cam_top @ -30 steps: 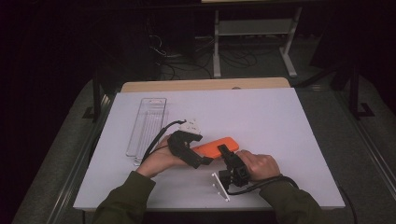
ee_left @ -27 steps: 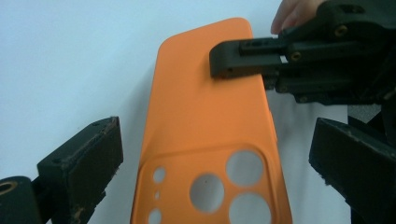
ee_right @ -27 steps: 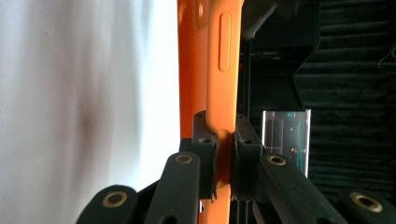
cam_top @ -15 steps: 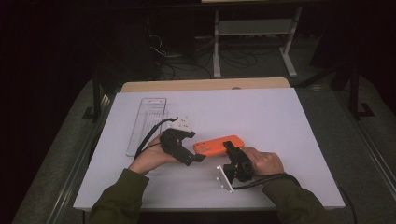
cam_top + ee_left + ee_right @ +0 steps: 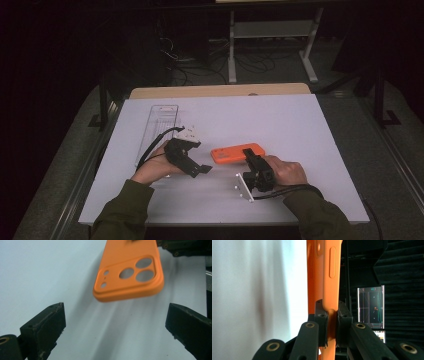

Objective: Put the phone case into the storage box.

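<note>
An orange phone case (image 5: 231,153) is held a little above the white table sheet (image 5: 300,125), back side up with its camera cut-outs showing. My right gripper (image 5: 249,154) is shut on the case's right end; in the right gripper view its pads pinch the case's (image 5: 324,270) thin edge. My left gripper (image 5: 204,170) lies left of the case, pointing at it and apart from it. In the left gripper view its jaws (image 5: 116,308) stand wide open with nothing between them, and the case (image 5: 128,272) hangs ahead over its own shadow.
A clear plastic tray (image 5: 159,125) lies on the sheet behind the left hand. A wooden board (image 5: 220,91) borders the sheet's far edge. A metal stand (image 5: 270,30) and cables sit on the dark floor beyond. A lit screen (image 5: 371,306) glows in the right gripper view.
My left gripper has drawn back to the left, opening a gap between it and the case's left end. The right gripper and the case have barely shifted.
</note>
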